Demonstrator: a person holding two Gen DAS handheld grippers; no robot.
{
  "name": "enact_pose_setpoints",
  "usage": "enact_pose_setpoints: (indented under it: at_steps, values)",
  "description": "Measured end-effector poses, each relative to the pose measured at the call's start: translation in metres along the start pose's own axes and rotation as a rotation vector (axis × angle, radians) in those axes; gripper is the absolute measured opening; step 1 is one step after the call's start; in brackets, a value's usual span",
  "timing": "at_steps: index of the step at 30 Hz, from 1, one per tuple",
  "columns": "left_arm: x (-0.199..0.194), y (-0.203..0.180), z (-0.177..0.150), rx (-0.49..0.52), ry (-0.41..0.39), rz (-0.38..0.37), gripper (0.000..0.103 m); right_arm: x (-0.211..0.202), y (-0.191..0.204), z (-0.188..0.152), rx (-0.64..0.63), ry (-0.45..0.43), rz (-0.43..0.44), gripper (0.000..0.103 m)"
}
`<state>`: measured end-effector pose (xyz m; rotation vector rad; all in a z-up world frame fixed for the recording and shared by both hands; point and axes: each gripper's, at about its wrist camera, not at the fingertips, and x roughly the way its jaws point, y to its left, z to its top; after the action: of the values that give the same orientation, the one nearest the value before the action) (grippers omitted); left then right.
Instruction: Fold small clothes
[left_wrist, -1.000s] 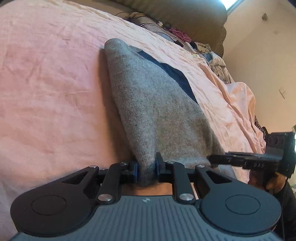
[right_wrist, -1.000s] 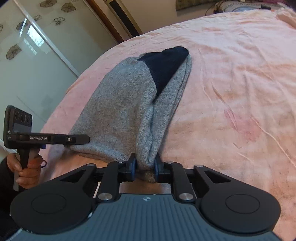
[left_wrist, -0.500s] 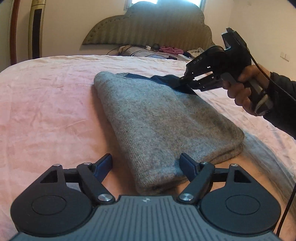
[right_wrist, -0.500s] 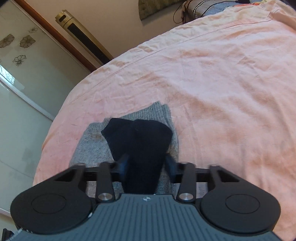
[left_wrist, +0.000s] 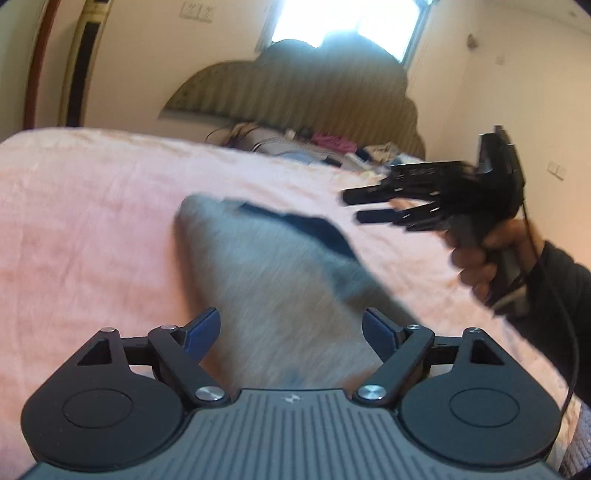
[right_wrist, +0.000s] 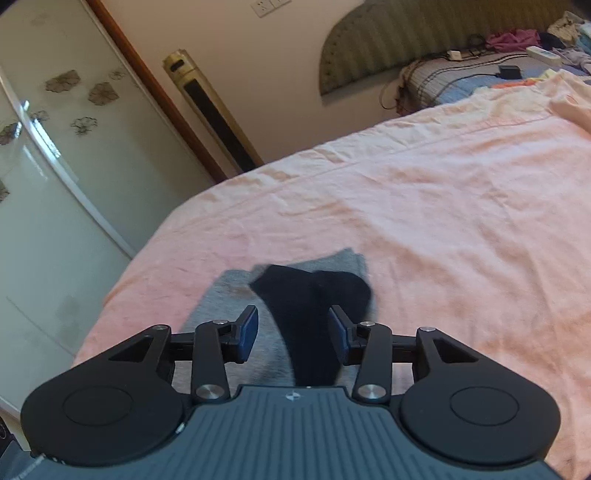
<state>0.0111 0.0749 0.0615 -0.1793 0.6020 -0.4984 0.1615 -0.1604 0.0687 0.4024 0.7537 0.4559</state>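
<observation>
A folded grey knit garment with a dark navy panel (left_wrist: 280, 273) lies flat on the pink, wrinkled bed sheet (left_wrist: 81, 236), its near end running in between the fingers of the left gripper (left_wrist: 290, 332). That gripper's jaws are spread wide and opening; the blue pads (left_wrist: 201, 332) stand clear on either side of the cloth, so it is released, not grasping. The left wrist view is blurred with motion, so the garment's edges are soft.

In the right wrist view the right gripper (right_wrist: 293, 334) hangs over the navy part of the same garment (right_wrist: 314, 306), which shows between and beyond its fingers. Its jaws are opening as well and the pads (right_wrist: 247, 334) do not press on the fabric; there is a gap on both sides. From the left wrist view the right gripper (left_wrist: 360, 206) is seen lifted above the sheet, to the right of and beyond the garment, apart from it, held by a hand (left_wrist: 484, 258) in a dark sleeve.

The garment sits near the left edge of the bed, where the sheet curves down towards a glass sliding door with flower prints (right_wrist: 55, 166). To the right and far side the sheet lies broad and bare up to a heap of mixed clothes (left_wrist: 317, 144) against the padded olive headboard (left_wrist: 295, 92).
</observation>
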Motion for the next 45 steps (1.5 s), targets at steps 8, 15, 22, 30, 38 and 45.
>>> enact_pose_setpoints:
  at_steps: [8,15,22,30,38,45]
  values:
    - [0.066,-0.020,-0.025,0.256,0.114,0.052,0.084,0.058,-0.005,-0.028,-0.144,0.081,-0.094,0.054]
    - [0.039,-0.020,-0.013,0.165,0.117,0.047,0.084,0.001,0.029,-0.042,-0.183,0.040,-0.121,0.058]
    - [0.052,-0.010,-0.018,0.151,0.159,0.133,0.084,-0.007,0.009,-0.080,-0.169,0.086,-0.085,0.054]
    - [0.052,-0.017,-0.034,0.161,0.165,0.189,0.086,-0.016,0.023,-0.114,-0.191,0.129,-0.056,0.058]
    - [0.023,0.028,-0.025,-0.158,0.208,0.151,0.084,-0.073,-0.010,-0.111,0.050,0.088,-0.056,0.073]
    - [0.035,0.004,-0.024,-0.071,0.253,0.185,0.025,-0.055,0.003,-0.135,-0.078,0.192,-0.100,0.020]
